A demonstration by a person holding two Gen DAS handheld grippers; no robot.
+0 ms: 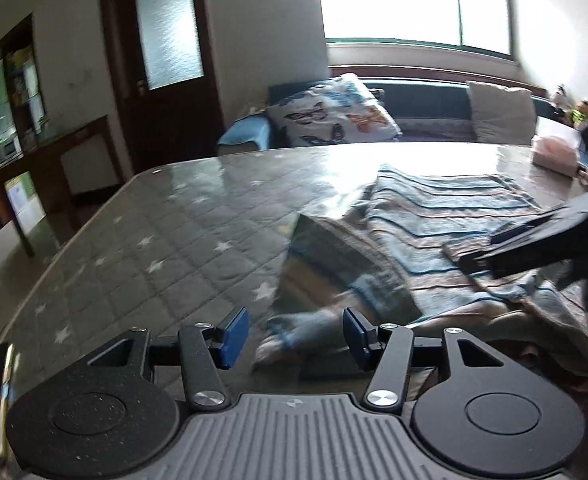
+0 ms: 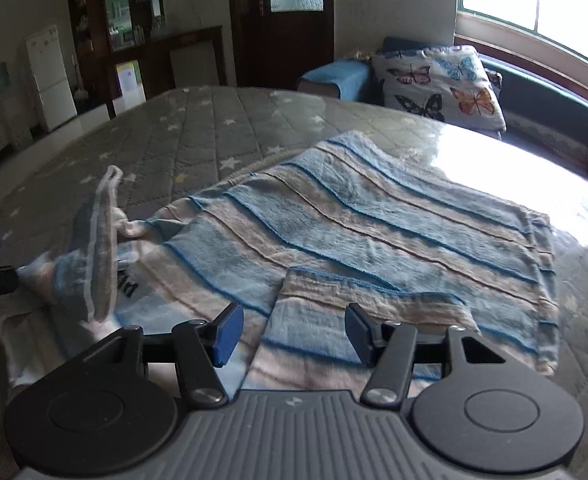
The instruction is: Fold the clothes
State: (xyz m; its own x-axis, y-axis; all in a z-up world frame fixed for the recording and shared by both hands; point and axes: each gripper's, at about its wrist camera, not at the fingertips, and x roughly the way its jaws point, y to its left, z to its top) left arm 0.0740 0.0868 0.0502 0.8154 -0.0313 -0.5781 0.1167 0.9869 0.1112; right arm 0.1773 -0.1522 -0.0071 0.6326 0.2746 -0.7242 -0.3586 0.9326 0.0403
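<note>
A fleecy garment with blue and beige stripes (image 2: 353, 220) lies spread on the grey star-quilted table cover (image 2: 198, 128). One sleeve (image 2: 333, 300) is folded across its near part, and another sleeve (image 2: 102, 248) stands up crumpled at the left. My right gripper (image 2: 294, 334) hovers open over the folded sleeve, with nothing pressed between its blue pads. My left gripper (image 1: 294, 338) is open too. A pale sleeve end (image 1: 290, 334) lies loose between its pads, which do not squeeze it. In the left wrist view the garment (image 1: 433, 216) stretches to the right, with the right gripper's black body (image 1: 541, 236) above it.
A tissue box (image 1: 555, 152) sits at the table's far right. Behind the table stands a sofa with a butterfly pillow (image 2: 441, 88) under a bright window. A dark door (image 1: 166, 52), shelves and a white fridge (image 2: 50, 76) line the left. The table's left edge (image 1: 74, 232) drops to the floor.
</note>
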